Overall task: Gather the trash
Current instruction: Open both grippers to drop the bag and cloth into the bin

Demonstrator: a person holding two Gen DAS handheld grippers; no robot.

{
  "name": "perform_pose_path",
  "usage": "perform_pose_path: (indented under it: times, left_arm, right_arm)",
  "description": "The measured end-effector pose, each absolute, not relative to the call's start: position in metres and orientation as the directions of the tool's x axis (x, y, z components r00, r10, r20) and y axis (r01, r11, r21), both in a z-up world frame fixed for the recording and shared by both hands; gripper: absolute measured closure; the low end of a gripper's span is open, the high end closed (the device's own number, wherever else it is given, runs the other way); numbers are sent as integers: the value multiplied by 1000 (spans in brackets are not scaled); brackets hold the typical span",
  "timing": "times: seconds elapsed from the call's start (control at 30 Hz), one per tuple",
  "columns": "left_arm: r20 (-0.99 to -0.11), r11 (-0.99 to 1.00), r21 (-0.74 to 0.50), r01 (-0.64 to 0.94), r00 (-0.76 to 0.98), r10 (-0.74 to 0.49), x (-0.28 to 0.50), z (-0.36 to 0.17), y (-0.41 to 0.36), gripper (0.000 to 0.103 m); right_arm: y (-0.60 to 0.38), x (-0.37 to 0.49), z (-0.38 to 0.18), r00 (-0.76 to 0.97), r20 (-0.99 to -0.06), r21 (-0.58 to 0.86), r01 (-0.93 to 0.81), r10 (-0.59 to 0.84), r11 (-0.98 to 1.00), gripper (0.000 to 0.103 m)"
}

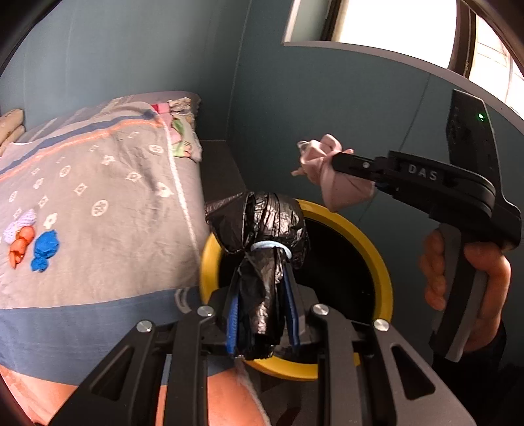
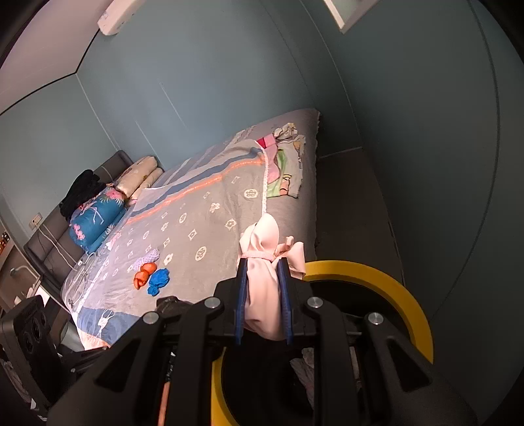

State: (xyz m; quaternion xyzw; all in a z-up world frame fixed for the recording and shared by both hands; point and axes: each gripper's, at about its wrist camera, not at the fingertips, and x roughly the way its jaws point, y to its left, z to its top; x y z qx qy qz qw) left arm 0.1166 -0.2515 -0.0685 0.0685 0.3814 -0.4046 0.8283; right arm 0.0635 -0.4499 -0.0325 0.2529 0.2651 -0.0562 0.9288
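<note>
Currently left gripper [image 1: 262, 288] clamps tied black plastic bundle [image 1: 262, 226] above round yellow-rimmed bin [image 1: 376, 252]; right gripper [image 2: 263, 295] clamps pink tied bundle [image 2: 262, 281] over bin; orange [image 2: 144, 274], blue [image 2: 158, 281], lilac [image 2: 148, 256] bundles remain on bed [image 2: 209, 209] beside bin.

This is a bedroom in a home. A bed [image 2: 203, 209] with a patterned grey cover fills most of the room, with pillows [image 2: 140, 177] and a folded floral quilt [image 2: 95, 219] at its padded headboard [image 2: 113, 164]. Teal walls [image 2: 196, 82], a wall-mounted air conditioner [image 2: 122, 14] and a window [image 1: 386, 19] surround it.
</note>
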Motion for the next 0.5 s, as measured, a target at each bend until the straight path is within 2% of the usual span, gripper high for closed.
perform_pose_path:
  times: [0.1,0.2,0.3,0.4,0.43,0.5]
  left_arm:
    - [-692,648,-193,737,366,-622,113,-74,-257,82]
    - [-700,637,-198,745,347,-624,112,-78,-261,77]
    - [-697,618,-202,760,332,-636,111,-78,-262,67]
    - [-681,616,-193,764,348,-645,107,-72,-260,45]
    - [-674,617,-193,763,354,-648,107,-71,-258,42]
    - [-670,620,-192,760,360,-649,107,-70,-255,39]
  right_arm:
    - [-455,61,-36,855,-519,451,247,27,858,84]
    - [-461,59,-40,858,-513,466,254,25,847,82]
    - [-466,56,-42,864,-503,484,254,28,838,81]
    - [-470,54,-40,869,-494,489,266,12,831,69]
    - [-471,54,-40,872,-489,495,266,12,827,64]
    - [-471,52,-38,876,-483,494,271,1,827,62]
